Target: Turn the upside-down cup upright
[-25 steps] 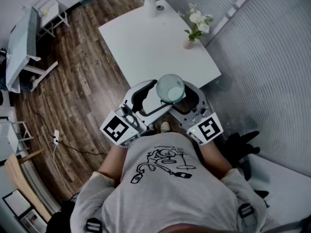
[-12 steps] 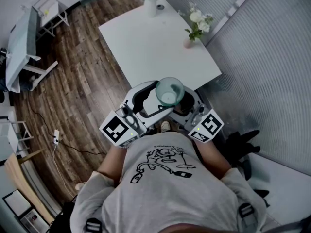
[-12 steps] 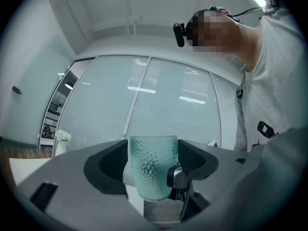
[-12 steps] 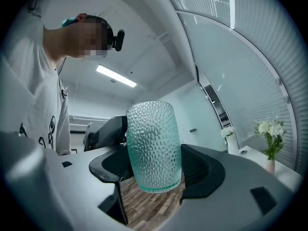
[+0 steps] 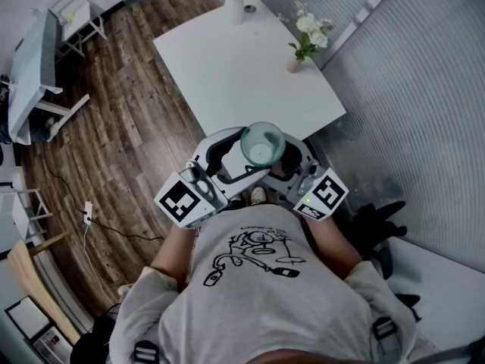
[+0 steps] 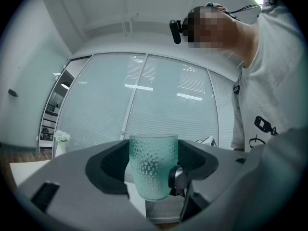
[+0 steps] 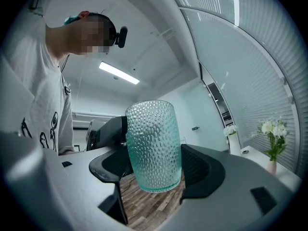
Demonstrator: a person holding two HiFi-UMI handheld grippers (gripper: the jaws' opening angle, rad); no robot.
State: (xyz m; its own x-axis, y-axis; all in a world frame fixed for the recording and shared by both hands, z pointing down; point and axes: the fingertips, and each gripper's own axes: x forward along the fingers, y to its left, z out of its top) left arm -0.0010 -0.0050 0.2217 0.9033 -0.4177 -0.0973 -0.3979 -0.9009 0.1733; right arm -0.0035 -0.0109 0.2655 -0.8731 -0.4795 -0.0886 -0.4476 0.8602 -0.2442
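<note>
A teal dimpled glass cup (image 5: 262, 144) hangs in the air over the near edge of the white table (image 5: 242, 67), close to the person's chest. In both gripper views it stands upright, its thick base down (image 6: 153, 165) (image 7: 154, 146). My left gripper (image 5: 250, 154) reaches in from the left and its jaws press both sides of the cup (image 6: 153, 174). From the right, my right gripper (image 5: 283, 156) also closes its jaws on the cup (image 7: 155, 165). The two grippers face each other, and each shows behind the cup in the other's view.
On the table's far end stand a white vase of flowers (image 5: 233, 6) and a small pink vase of flowers (image 5: 295, 63). A ribbed glass wall (image 5: 409, 89) runs along the right. Wooden floor (image 5: 129, 112) and a pale desk (image 5: 34, 74) lie to the left.
The right gripper has turned a little and shifted slightly up in the head view. The cup has edged slightly toward the person. The left gripper has barely moved.
</note>
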